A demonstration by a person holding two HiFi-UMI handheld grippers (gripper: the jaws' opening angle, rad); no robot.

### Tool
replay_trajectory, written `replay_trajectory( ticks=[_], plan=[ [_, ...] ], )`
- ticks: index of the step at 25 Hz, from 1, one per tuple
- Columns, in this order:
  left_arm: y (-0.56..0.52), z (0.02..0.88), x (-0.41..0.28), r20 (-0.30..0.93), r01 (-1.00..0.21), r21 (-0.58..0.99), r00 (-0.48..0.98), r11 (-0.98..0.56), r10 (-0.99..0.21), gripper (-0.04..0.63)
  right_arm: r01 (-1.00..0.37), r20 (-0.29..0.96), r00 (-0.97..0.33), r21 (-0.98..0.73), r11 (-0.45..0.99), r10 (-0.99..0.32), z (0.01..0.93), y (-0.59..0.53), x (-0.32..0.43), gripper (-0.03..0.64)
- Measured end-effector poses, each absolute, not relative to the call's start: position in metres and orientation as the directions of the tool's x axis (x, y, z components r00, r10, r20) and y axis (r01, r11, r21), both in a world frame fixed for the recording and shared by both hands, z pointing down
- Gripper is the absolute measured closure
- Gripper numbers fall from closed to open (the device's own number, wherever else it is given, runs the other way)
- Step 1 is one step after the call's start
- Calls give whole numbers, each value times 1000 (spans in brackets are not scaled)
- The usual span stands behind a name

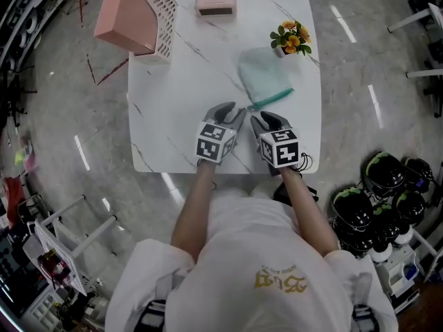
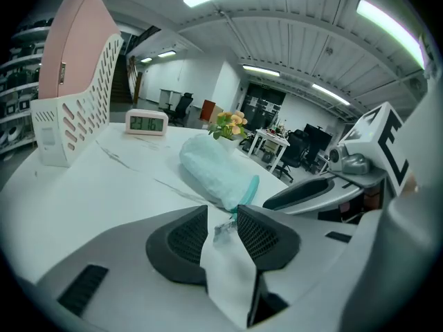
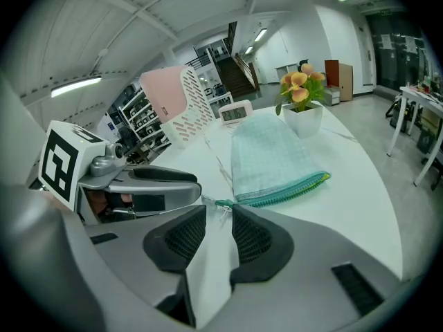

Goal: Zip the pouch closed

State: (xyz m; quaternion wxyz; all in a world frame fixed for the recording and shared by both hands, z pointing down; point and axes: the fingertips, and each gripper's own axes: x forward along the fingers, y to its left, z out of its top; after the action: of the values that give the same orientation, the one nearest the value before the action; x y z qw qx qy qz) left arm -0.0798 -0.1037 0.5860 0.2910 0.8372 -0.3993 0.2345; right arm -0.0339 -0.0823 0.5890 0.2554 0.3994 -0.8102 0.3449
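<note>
Table (image 1: pixel 173 116): white marble top.
Pouch (image 1: pixel 265 78) (image 2: pixel 214 171) (image 3: pixel 273 161): pale green, lying flat on the table right of centre, just in front of the flower pot (image 1: pixel 292 39); its zip edge faces the grippers.
Zip pull (image 2: pixel 223 229) (image 3: pixel 224 207): small tab at the pouch's near corner.
Left gripper (image 1: pixel 234 109) (image 2: pixel 222 213): jaws apart, gripping nothing; the zip pull shows in the gap at their tips, pads clear of it.
Right gripper (image 1: pixel 268 118) (image 3: pixel 219 213): jaws apart, empty; tips just short of the pouch's corner.
Spacing: both grippers side by side, close together.
Far side: pink file holder (image 1: pixel 135 16) at the left corner, clock (image 1: pixel 215 6) at the back edge.
</note>
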Motion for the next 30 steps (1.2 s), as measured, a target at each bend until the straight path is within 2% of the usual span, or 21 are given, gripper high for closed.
replay_trajectory(
  ticks=[15,20,24,26,30],
  plan=[
    [-112,610,-65,646,-775,306,596,-553,-478,448,-810,734,-523,-270,520,-433,620,-89,-47,508],
    [-112,612,-59,648,-761,304,606,-573,-461,471,-814,750,-507,-254,523,-424,625,-89,-47,520],
    [-111,614,-55,658,-753,291,605,-590,-448,505,-832,759,-471,-213,512,-449,628,-94,-42,585],
    [-110,616,-54,668,-751,273,598,-601,-444,540,-833,760,-466,-203,515,-453,628,-95,-42,589],
    [-109,615,-53,677,-751,250,587,-611,-444,554,-827,760,-472,-205,523,-448,627,-95,-42,592]
  ],
)
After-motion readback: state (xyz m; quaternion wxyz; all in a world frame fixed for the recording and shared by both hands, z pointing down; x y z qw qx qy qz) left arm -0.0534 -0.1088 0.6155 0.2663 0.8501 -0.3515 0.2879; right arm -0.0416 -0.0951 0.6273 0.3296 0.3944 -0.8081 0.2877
